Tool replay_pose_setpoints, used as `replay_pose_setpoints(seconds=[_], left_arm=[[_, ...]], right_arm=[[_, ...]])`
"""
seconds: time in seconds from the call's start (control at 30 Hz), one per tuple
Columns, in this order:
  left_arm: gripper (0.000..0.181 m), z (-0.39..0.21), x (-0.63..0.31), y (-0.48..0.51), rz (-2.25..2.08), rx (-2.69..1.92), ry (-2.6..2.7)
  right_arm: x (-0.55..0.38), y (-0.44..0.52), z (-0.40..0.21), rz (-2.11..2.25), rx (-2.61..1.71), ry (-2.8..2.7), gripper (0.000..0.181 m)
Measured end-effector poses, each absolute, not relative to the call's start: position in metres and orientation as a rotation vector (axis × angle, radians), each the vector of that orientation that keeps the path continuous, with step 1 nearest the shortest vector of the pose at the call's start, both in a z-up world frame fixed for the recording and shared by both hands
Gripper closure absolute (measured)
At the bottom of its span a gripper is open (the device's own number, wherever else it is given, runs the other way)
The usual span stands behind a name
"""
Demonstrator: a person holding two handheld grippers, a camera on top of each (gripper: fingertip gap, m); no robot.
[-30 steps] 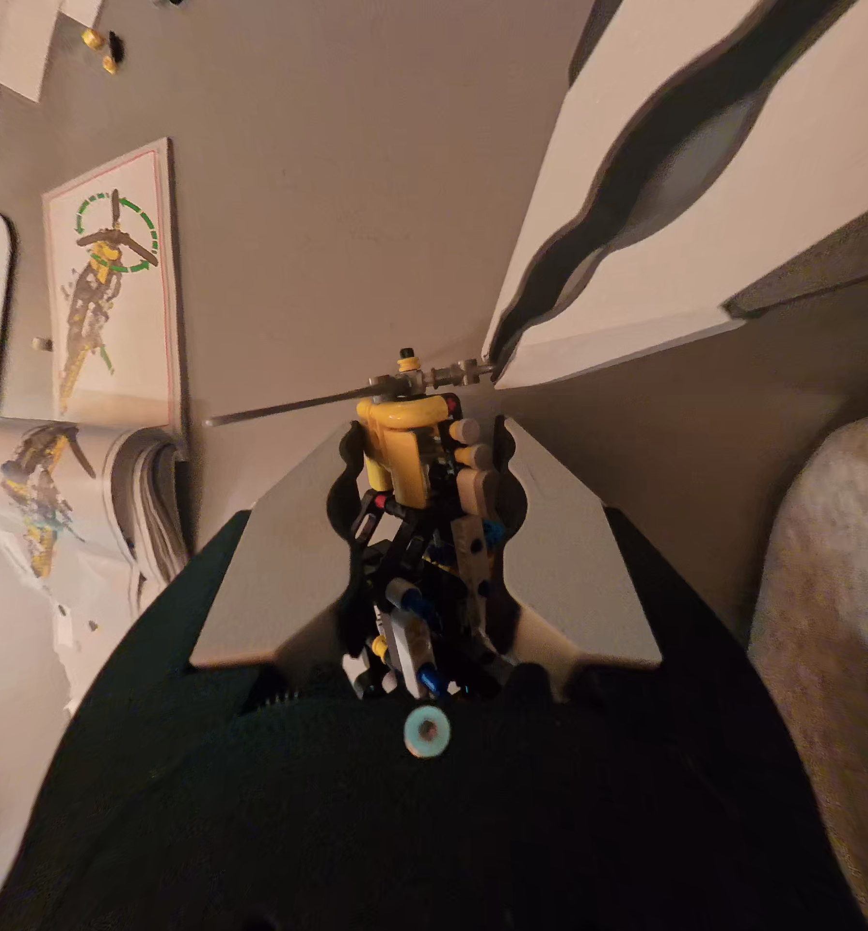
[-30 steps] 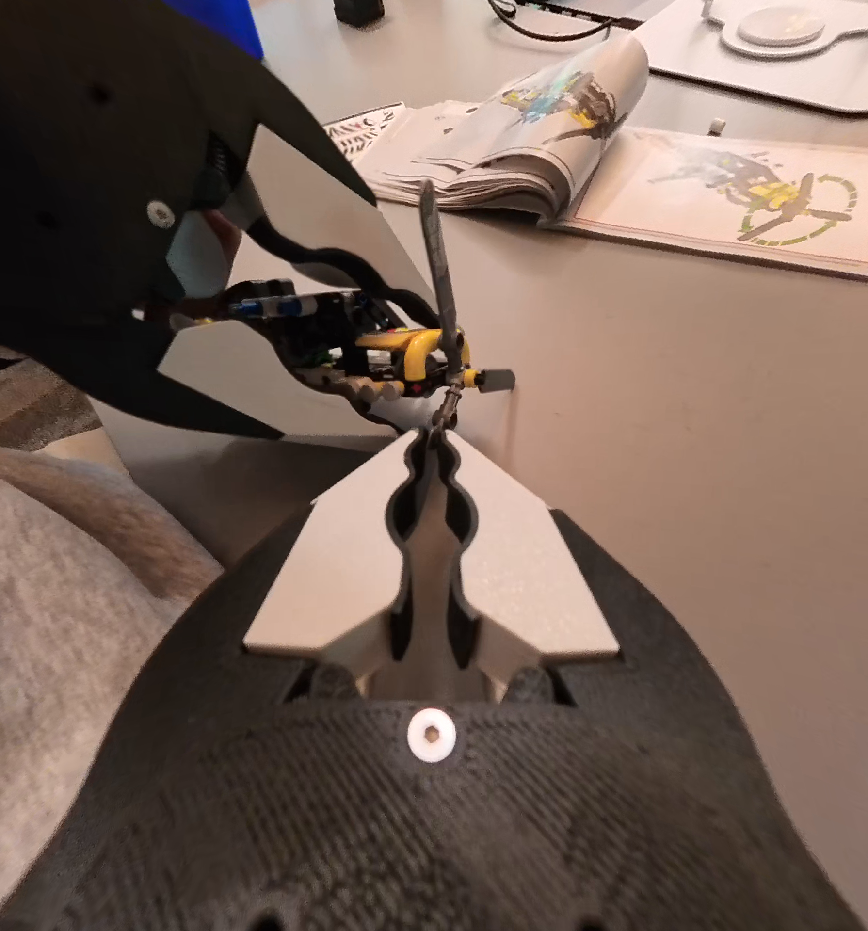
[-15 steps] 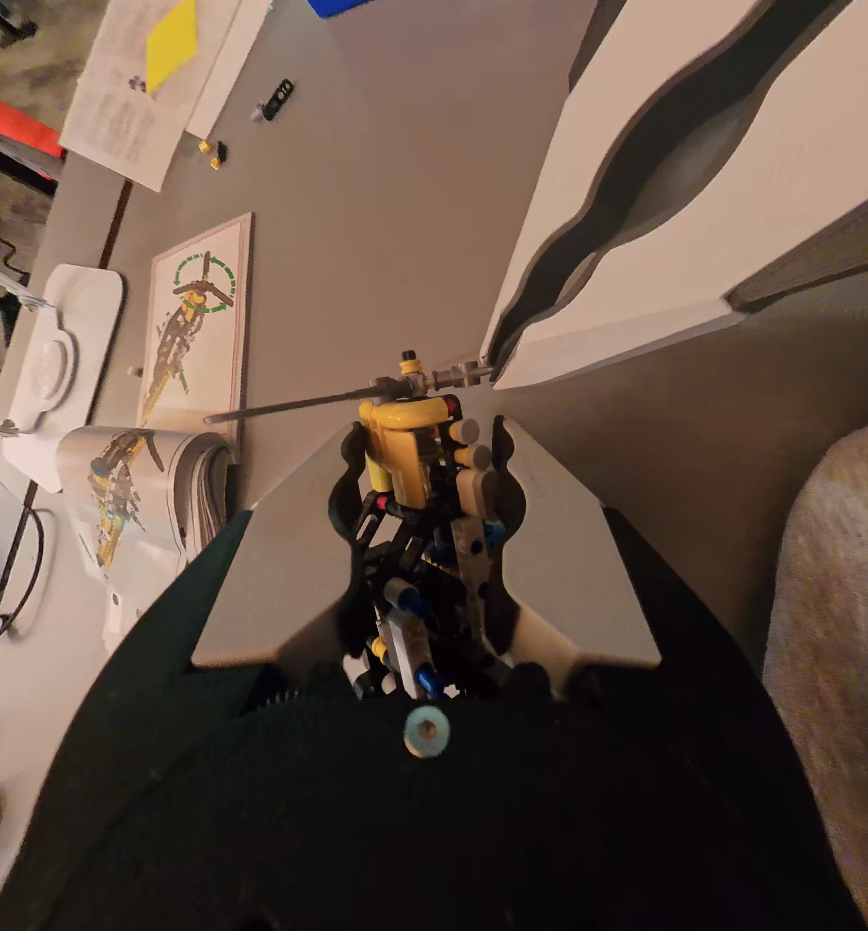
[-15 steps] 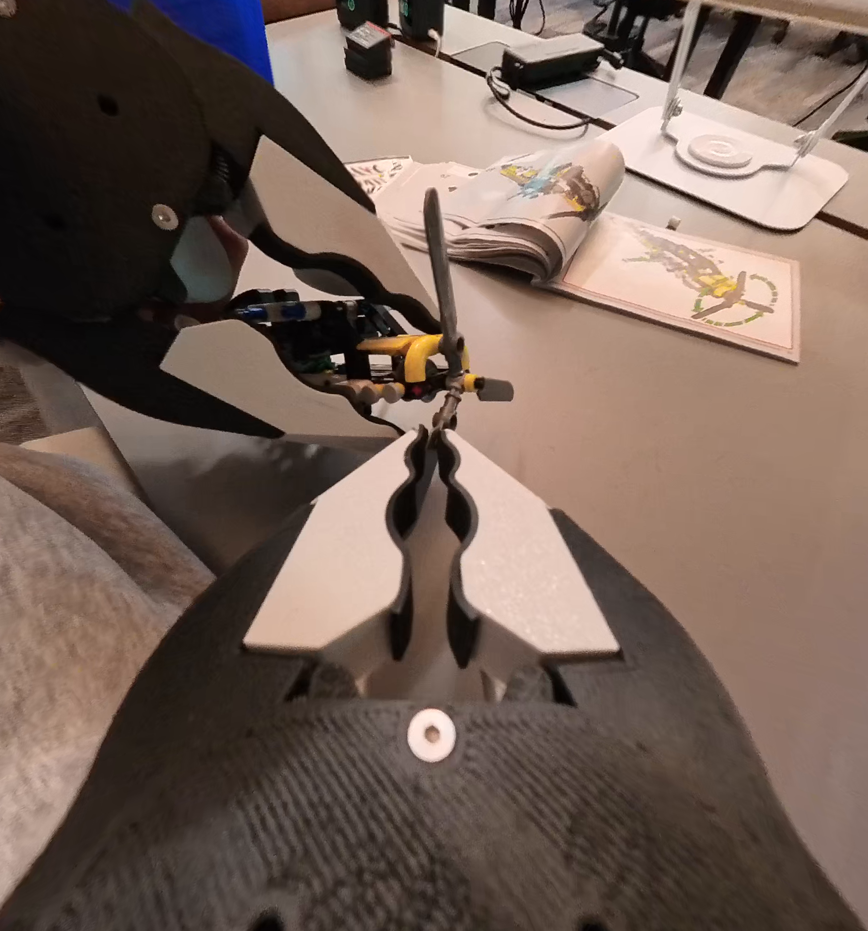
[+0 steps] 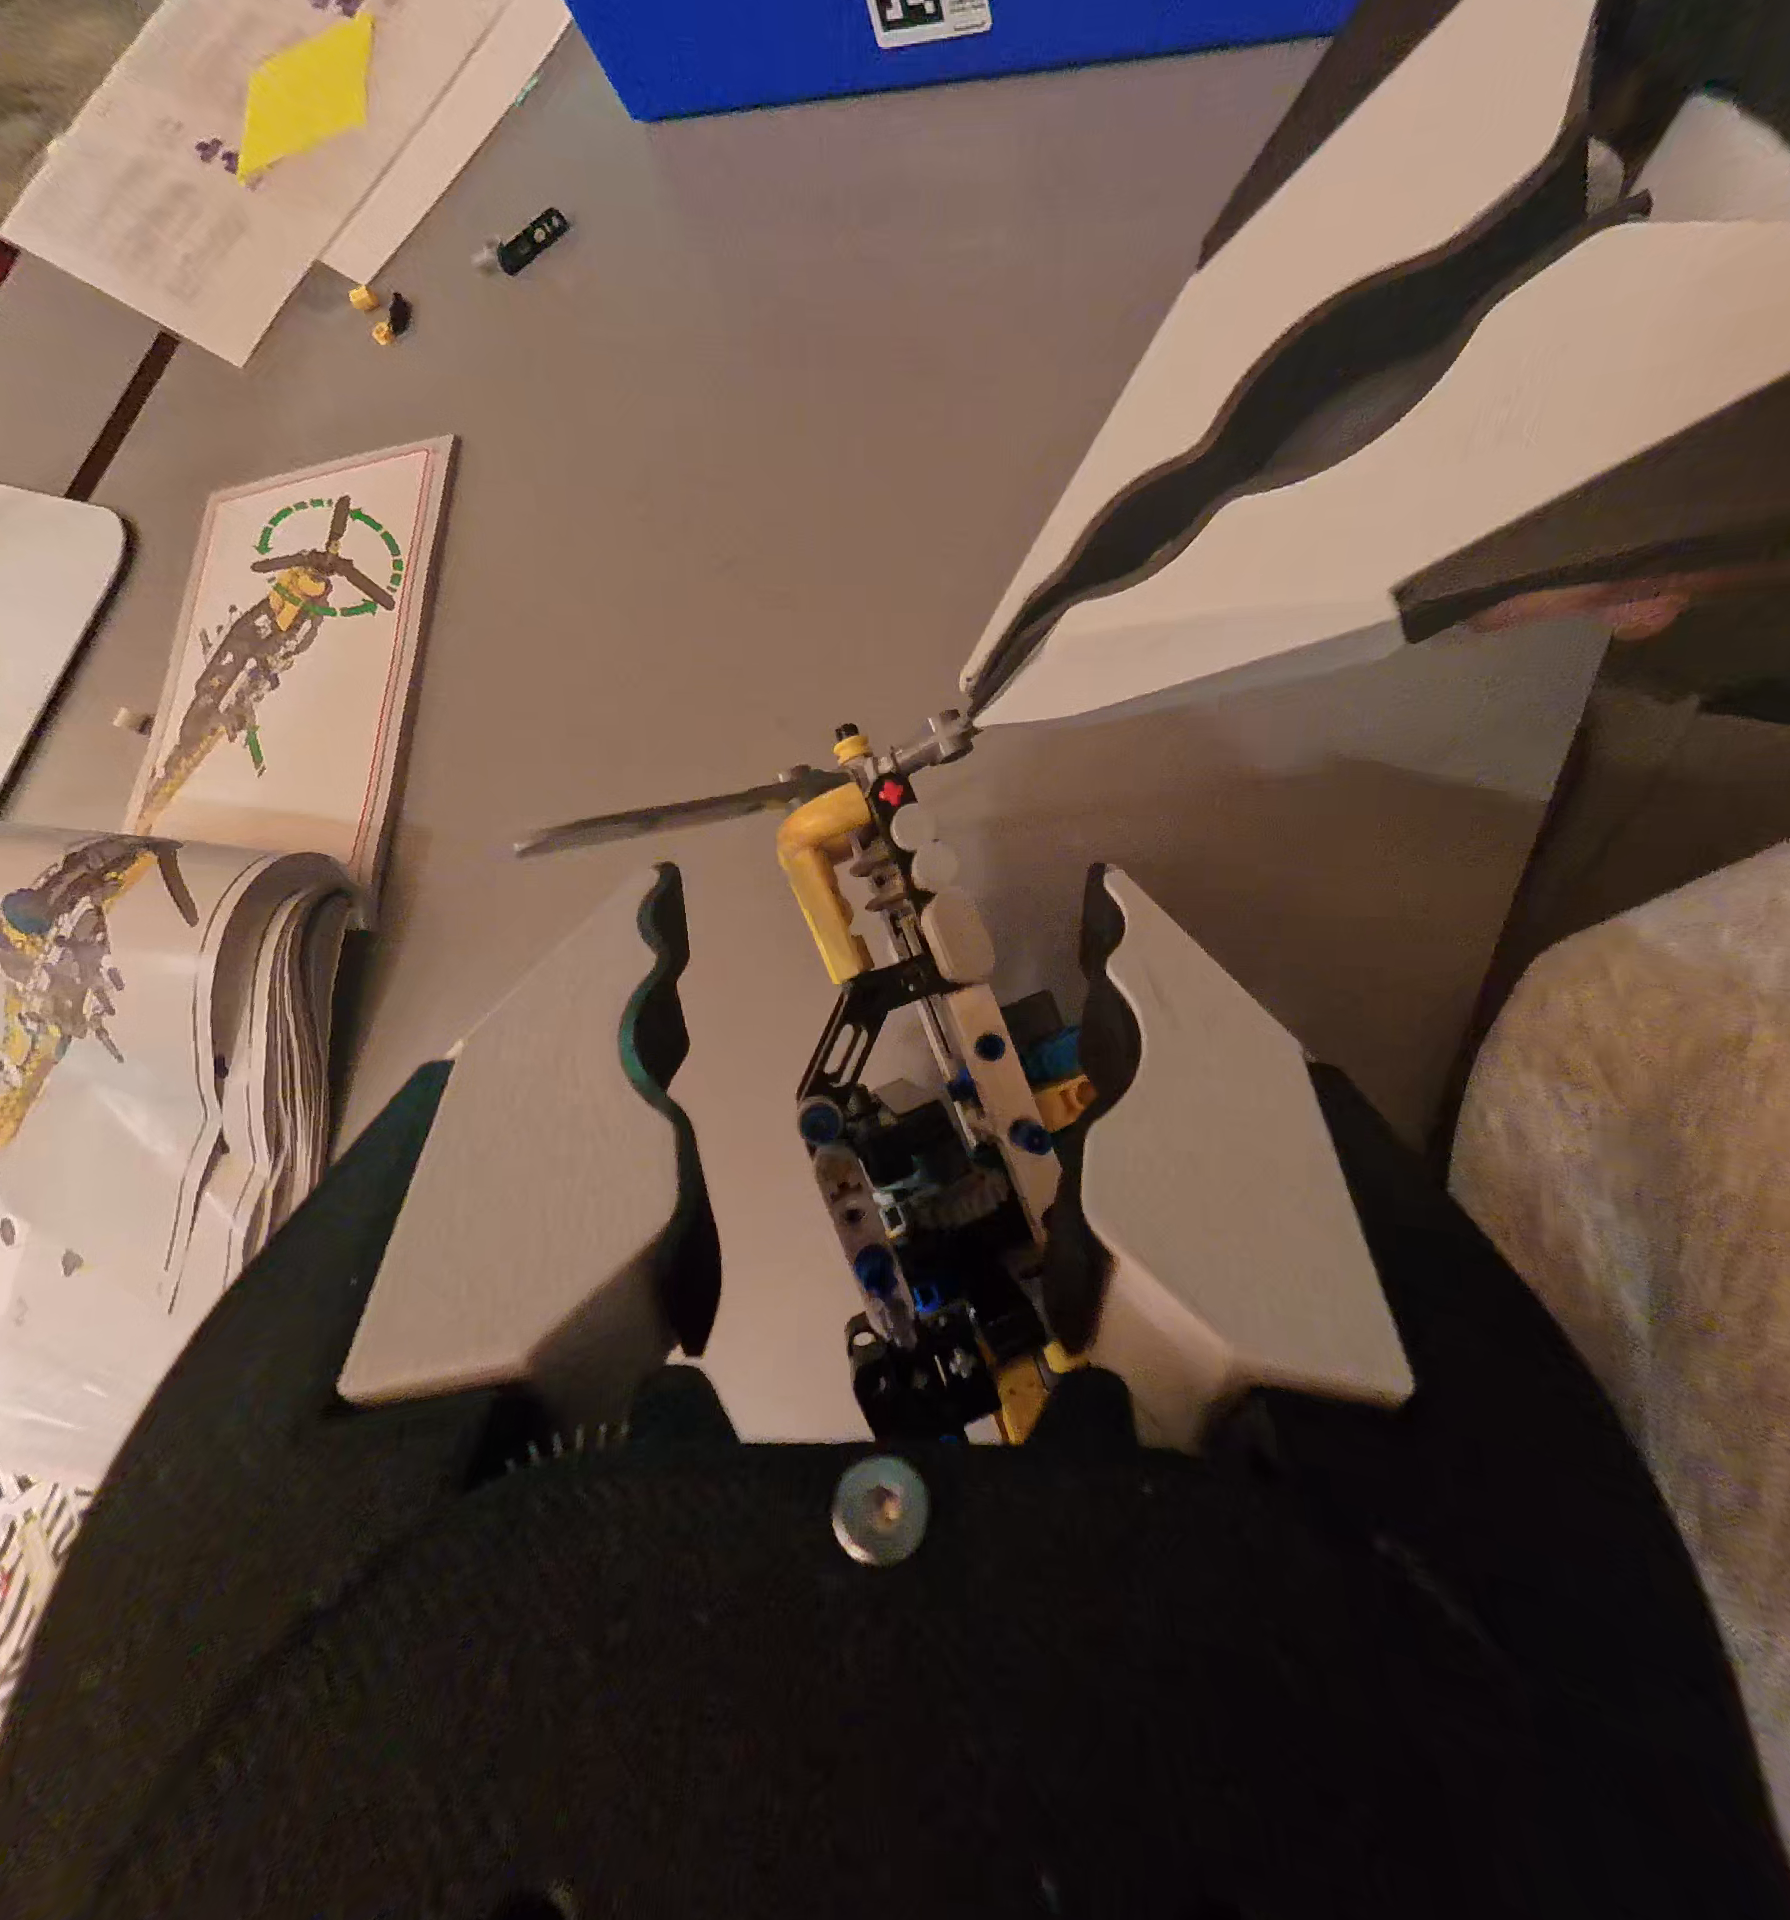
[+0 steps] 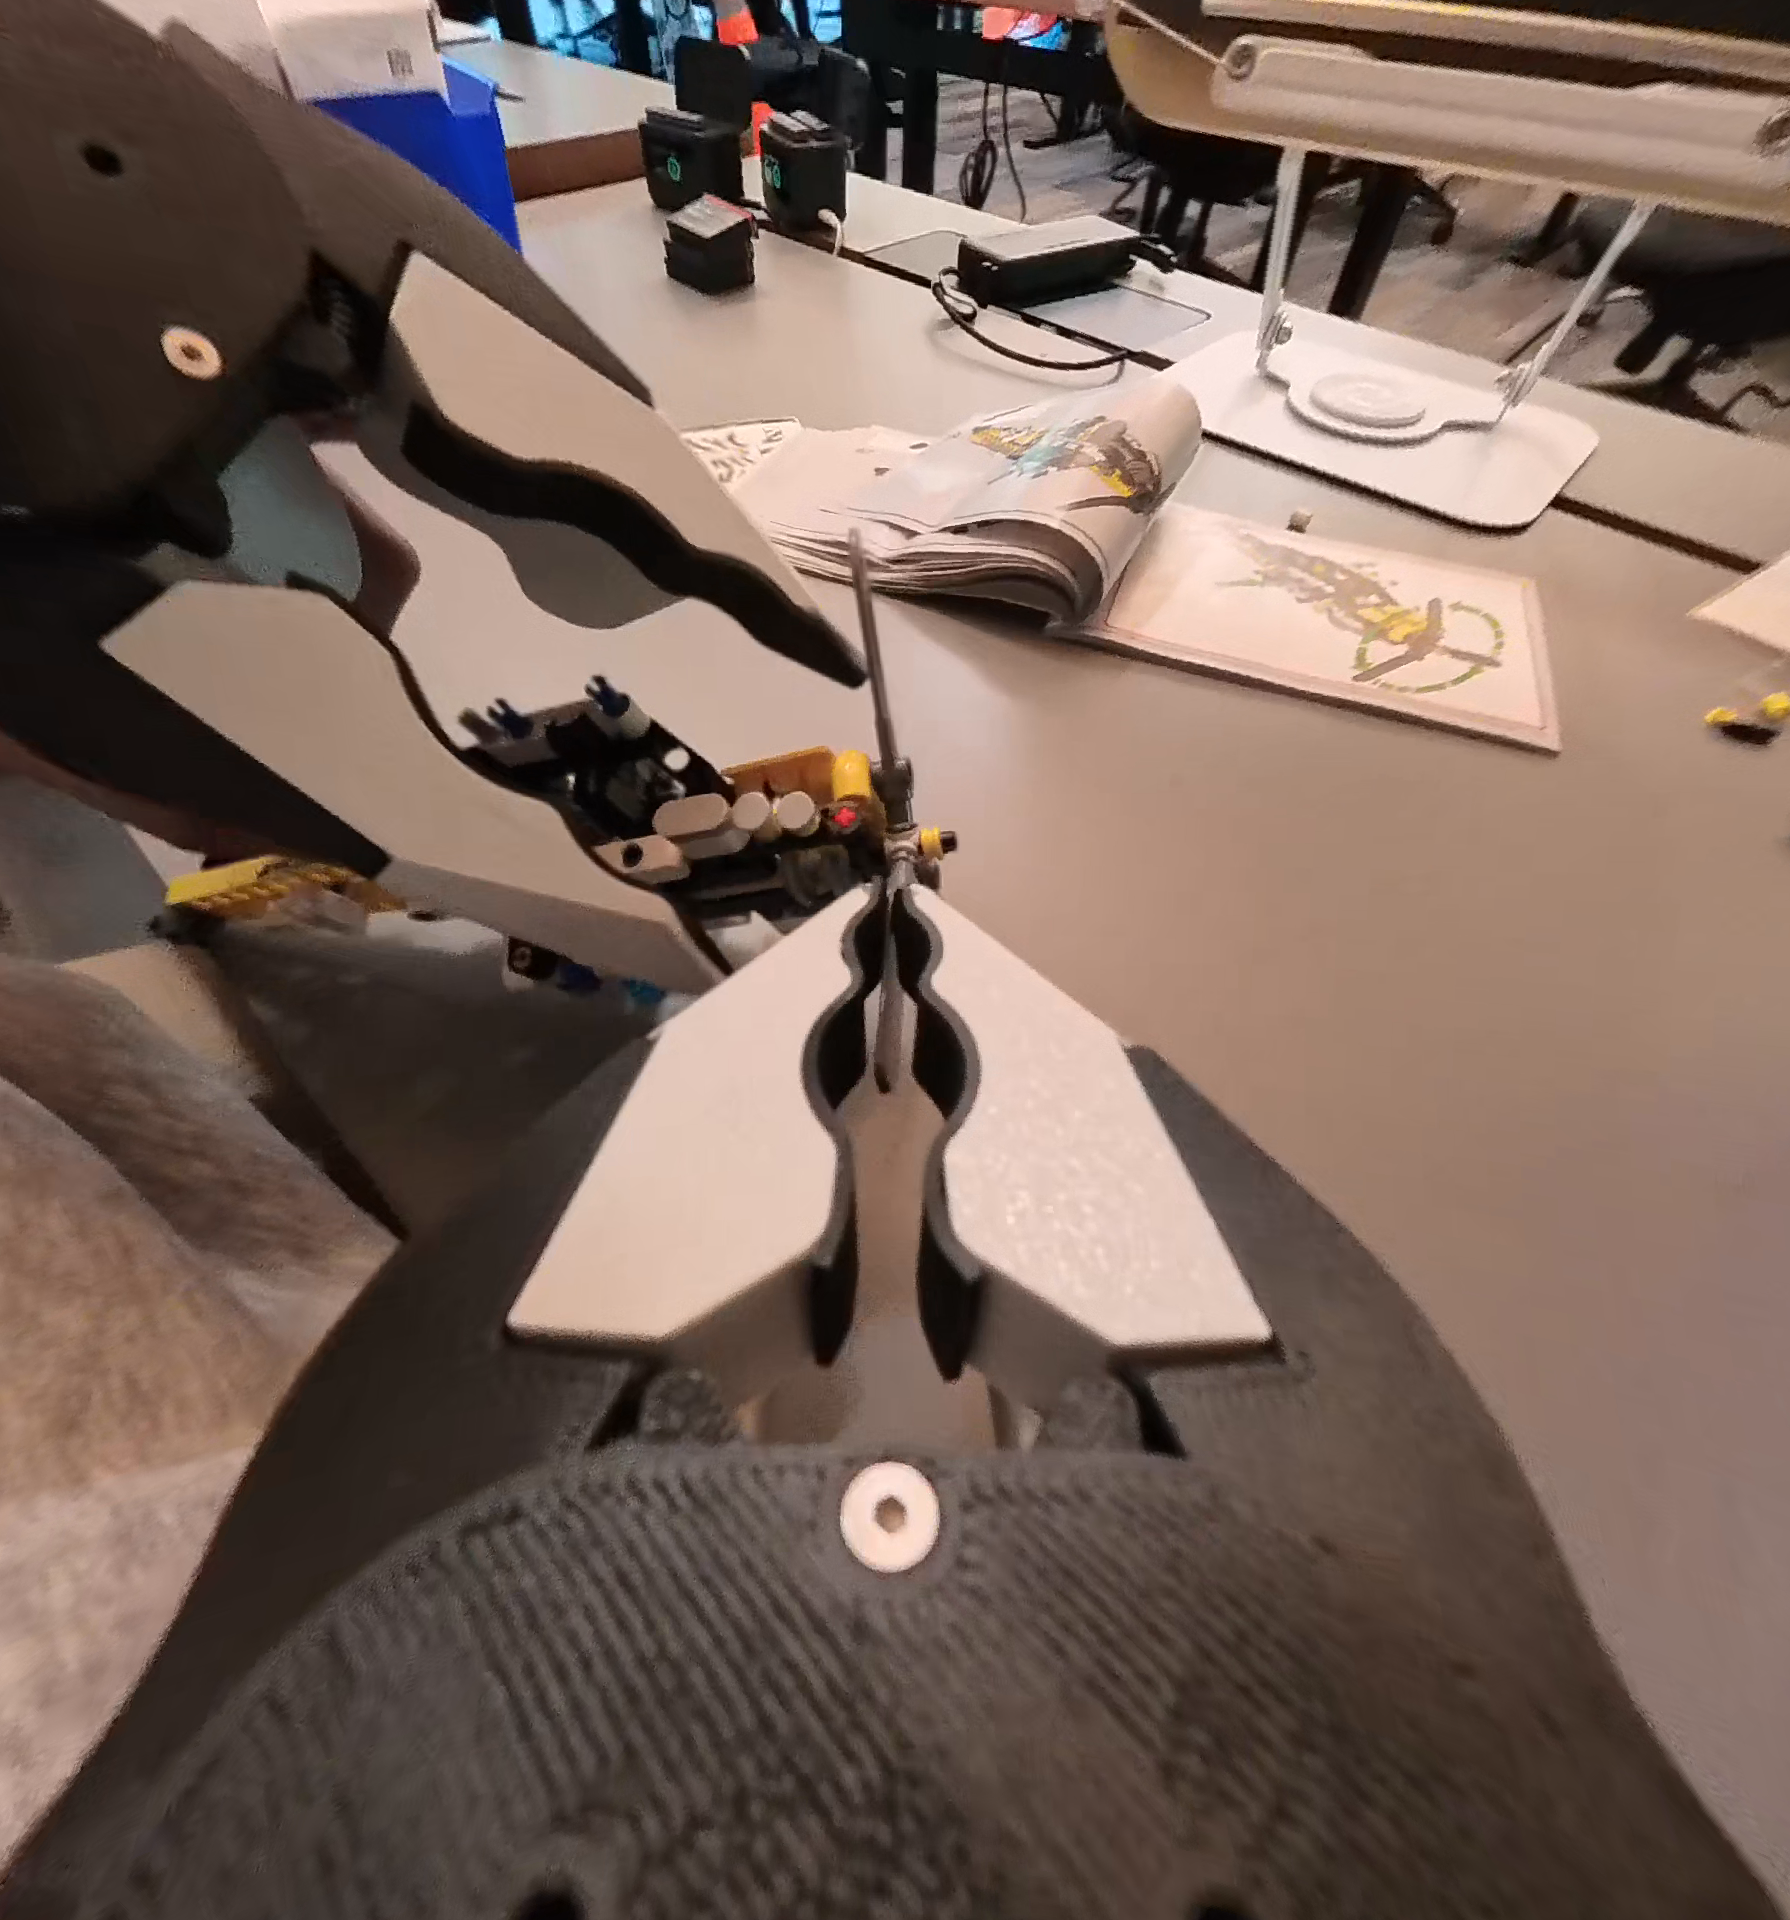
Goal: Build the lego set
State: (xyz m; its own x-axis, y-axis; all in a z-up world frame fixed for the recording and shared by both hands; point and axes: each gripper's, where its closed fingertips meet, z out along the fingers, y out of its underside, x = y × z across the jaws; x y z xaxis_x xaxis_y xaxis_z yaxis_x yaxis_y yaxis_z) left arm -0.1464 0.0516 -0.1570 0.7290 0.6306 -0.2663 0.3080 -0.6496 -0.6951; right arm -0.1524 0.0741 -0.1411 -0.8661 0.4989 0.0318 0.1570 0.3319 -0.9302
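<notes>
One lego model [image 5: 912,1049] with two rotor blades [image 5: 662,816] showing. Two grippers: left [image 5: 883,894], right [image 6: 896,914]. One open booklet [image 6: 1078,520], one blue bin [image 5: 932,52], one white stand [image 6: 1390,416]. Three black battery-like blocks [image 6: 709,244] (far end of table). A few loose small pieces [image 5: 382,312], too small to count surely.

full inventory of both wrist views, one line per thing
Lego helicopter model: 1, yellow/black/grey, between left fingers, touching one only.
Rotor blade: 1, dark grey, pinched by right.
Instruction booklet: 1, open on table.
Loose Lego pieces: several, yellow/black, far table.
Blue bin: 1, far edge.
Paper sheets: a few, white, near bin.
White stand: 1, beyond booklet.
Black chargers: several, far end.
Table: 1, grey.
Left hand-held gripper: open.
Right hand-held gripper: shut.
</notes>
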Motion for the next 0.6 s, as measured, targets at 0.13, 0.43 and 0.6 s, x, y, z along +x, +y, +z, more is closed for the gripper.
replay_pose_setpoints(seconds=[0.13, 0.43, 0.6], left_arm=[[0.101, -0.172, -0.147, 0.048, 0.581, -2.358, -0.835], [0.134, -0.181, -0.148, 0.036, 0.261, -2.209, -1.111], [0.137, -0.173, -0.151, 0.028, 0.227, -2.091, -1.128]], right_arm=[[-0.151, 0.069, -0.139, 1.572, -0.609, -2.306, 0.181], [-0.149, 0.068, -0.121, 1.555, -0.449, -2.232, 0.166], [-0.148, 0.062, -0.138, 1.483, -0.365, -2.289, 0.140]])
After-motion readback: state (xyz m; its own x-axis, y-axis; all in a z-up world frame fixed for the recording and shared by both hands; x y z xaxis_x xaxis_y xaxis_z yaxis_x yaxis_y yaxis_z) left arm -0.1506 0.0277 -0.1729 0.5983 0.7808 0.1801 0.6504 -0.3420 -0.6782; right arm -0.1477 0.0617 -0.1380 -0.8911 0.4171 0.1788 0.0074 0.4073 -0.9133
